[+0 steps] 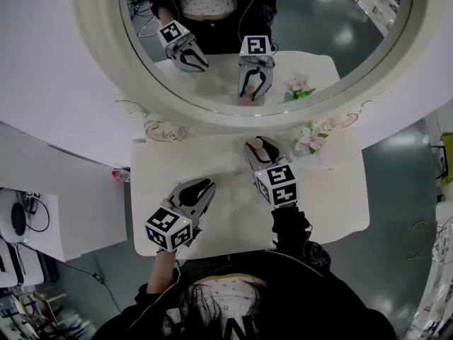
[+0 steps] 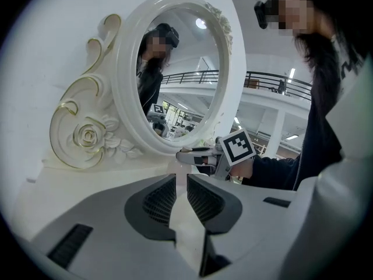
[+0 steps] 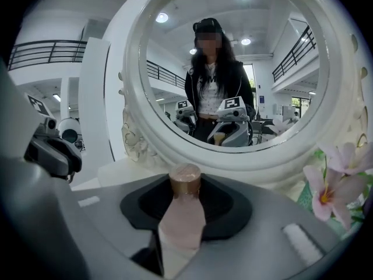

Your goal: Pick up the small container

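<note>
Left of the mirror (image 1: pixel 99 20), past the table's edge, stands a white cabinet (image 1: pixel 64 204). Over the cream table (image 1: pixel 156 190), well out from the mirror's foot, the left gripper (image 1: pixel 207 185) has its jaws drawn together to a thin slit with nothing in it. Only its own view shows the gilt rose scroll (image 2: pixel 88 136) on the mirror's left flank, and the right gripper (image 2: pixel 186 154) side-on below the glass.

That gripper sits close under the mirror's lower rim. Its jaws are set wide, one on each side of the small container (image 3: pixel 185 214) and lying against its pink body. The container stands upright on the table with its brown cap toward the mirror. The cap and the container's reflection in the glass show only in the right gripper view. The head view gives just a pale patch between the jaws.

Right of the gripper, a pink flower (image 1: pixel 309 139) leans at the mirror's base, just beside the right jaw.
</note>
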Available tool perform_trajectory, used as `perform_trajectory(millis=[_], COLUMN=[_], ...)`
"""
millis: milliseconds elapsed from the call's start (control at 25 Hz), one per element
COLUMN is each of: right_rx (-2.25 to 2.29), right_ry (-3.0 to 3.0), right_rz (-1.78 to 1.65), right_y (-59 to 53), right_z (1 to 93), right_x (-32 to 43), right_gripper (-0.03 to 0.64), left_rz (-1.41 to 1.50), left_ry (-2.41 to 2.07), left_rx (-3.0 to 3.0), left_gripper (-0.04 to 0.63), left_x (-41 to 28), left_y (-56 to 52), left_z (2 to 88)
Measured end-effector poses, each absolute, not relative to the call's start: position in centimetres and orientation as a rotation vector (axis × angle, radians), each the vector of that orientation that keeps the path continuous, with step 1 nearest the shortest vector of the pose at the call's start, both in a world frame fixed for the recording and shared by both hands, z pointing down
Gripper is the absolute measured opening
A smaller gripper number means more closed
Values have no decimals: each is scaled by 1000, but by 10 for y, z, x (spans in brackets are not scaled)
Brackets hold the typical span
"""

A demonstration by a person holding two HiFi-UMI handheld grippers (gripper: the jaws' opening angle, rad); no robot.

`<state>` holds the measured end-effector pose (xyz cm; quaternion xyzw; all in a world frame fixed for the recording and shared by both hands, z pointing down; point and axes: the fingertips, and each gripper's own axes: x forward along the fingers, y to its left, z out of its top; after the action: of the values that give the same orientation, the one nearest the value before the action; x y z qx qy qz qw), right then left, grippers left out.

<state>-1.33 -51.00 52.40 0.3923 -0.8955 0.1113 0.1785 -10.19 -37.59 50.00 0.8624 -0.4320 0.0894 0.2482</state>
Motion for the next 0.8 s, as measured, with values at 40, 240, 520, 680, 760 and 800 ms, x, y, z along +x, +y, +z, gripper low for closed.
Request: perform_trajectory(millis=[40,240,520,680,760,800], right_rx=[1103,1058,991,964,952,946], right_ry=[-2538,-2572,-2618,-2652,-2666,-2672], right_rz=[319,330,306,291,285,281], right_y=[-506,-485,-447,-422,-410,-403], right_z=[521,502,474,457,450,446], right_x=[-14,-24,-42,-54,-60,-63], right_gripper=[146,146,146,146,146,146], left_rz=[247,270,229,229,228,225], left_ry=[-1170,-1098,-993,-945,-919,-908], left_rx=[2349,2344,2299,2298,2305,2308], left_gripper=[38,93,162,175,184,186], left_x=[-101,-96,-89,-87,-86,-85], left_y=[-374,-364,-347,-336,-331,-328], left_z=[501,510,528,535,536,536])
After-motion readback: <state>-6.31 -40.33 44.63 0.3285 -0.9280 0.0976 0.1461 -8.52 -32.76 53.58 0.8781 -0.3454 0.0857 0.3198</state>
